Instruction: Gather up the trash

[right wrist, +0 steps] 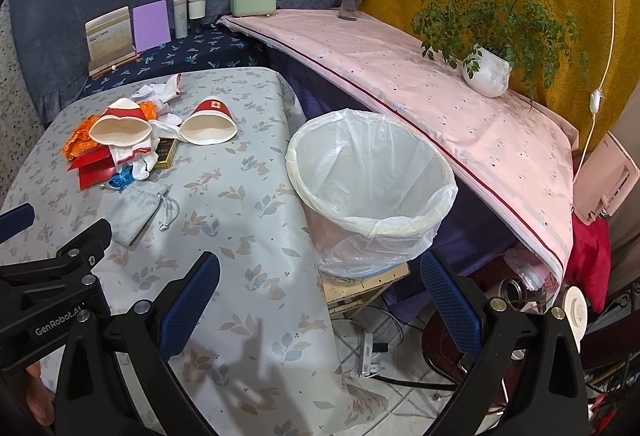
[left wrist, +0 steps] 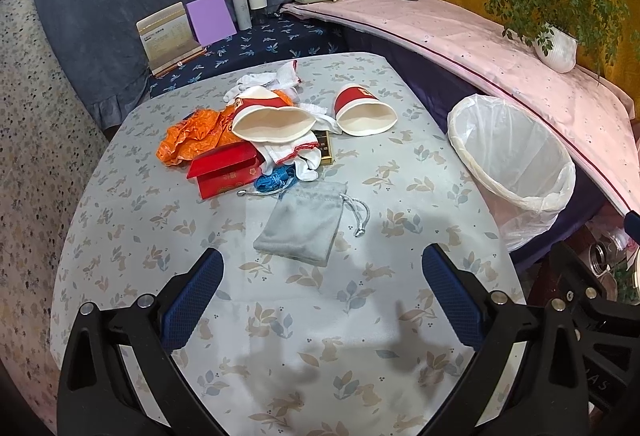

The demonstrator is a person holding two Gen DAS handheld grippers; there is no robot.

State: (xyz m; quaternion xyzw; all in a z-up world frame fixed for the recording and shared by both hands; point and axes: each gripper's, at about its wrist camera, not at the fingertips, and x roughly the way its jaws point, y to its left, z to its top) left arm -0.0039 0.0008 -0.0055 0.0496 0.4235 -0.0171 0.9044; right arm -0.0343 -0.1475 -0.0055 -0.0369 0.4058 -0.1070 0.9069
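Left wrist view: two red-and-white paper cups (left wrist: 273,117) (left wrist: 364,107) lie on their sides in a trash pile on the table (left wrist: 280,316), behind one grey drawstring pouch (left wrist: 301,222). One orange wrapper (left wrist: 188,135), one red box (left wrist: 224,171) and white cloth scraps (left wrist: 296,151) crowd the cups. One bin (left wrist: 512,155), right of the table, holds only its clear liner. Left gripper (left wrist: 322,290) and right gripper (right wrist: 320,294) are both spread wide, holding nothing.
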